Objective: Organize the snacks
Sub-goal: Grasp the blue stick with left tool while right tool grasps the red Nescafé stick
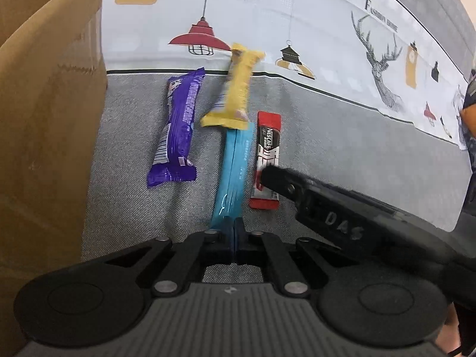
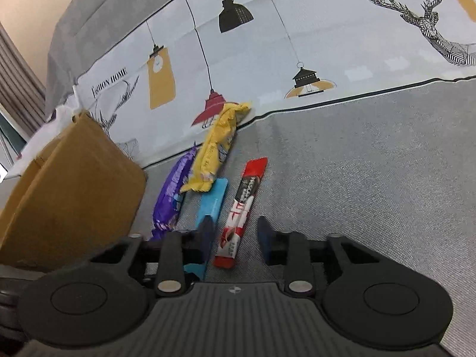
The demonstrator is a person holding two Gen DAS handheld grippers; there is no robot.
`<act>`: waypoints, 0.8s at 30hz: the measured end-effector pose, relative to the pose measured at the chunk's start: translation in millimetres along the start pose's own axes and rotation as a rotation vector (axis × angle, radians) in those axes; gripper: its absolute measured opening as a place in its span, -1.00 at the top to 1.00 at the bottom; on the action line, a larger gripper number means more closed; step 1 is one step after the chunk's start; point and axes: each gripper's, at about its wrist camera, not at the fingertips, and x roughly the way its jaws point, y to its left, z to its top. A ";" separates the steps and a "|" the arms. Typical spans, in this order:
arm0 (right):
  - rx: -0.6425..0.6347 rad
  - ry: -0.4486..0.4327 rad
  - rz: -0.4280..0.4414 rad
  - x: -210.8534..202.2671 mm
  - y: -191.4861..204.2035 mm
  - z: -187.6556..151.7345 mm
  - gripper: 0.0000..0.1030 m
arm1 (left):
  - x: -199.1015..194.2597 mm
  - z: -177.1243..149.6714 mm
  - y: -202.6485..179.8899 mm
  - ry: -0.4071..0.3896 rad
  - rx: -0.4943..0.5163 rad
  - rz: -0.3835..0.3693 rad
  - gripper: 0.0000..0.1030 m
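Several snack packets lie on a grey cloth: a purple bar [image 1: 175, 131], a yellow bar [image 1: 236, 86], a light blue stick [image 1: 233, 172] and a red Nescafe stick [image 1: 266, 157]. My left gripper [image 1: 237, 242] is shut on the near end of the light blue stick. My right gripper [image 2: 235, 236] is open, its fingers either side of the near end of the red Nescafe stick [image 2: 241, 214]. The right wrist view also shows the blue stick [image 2: 211, 205], yellow bar [image 2: 217, 145] and purple bar [image 2: 172, 196]. The right gripper's finger [image 1: 282, 178] covers part of the Nescafe stick.
A brown cardboard box [image 1: 44, 119] stands at the left, close to the purple bar; it also shows in the right wrist view [image 2: 68, 190]. A white cloth printed with lamps and deer [image 1: 297, 29] lies behind the grey cloth [image 1: 342, 136].
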 end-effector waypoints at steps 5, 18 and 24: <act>-0.030 0.026 -0.005 -2.8 4.2 -3.4 0.92 | -8.8 -8.4 -2.0 0.045 -0.024 -0.031 1.00; -0.021 0.043 -0.052 -68.3 -7.6 -14.4 0.92 | -8.2 2.5 -16.5 0.027 0.030 0.079 0.10; 0.016 0.062 -0.039 -43.9 -18.1 -6.6 0.84 | 17.4 27.4 -32.8 0.003 0.103 0.134 0.23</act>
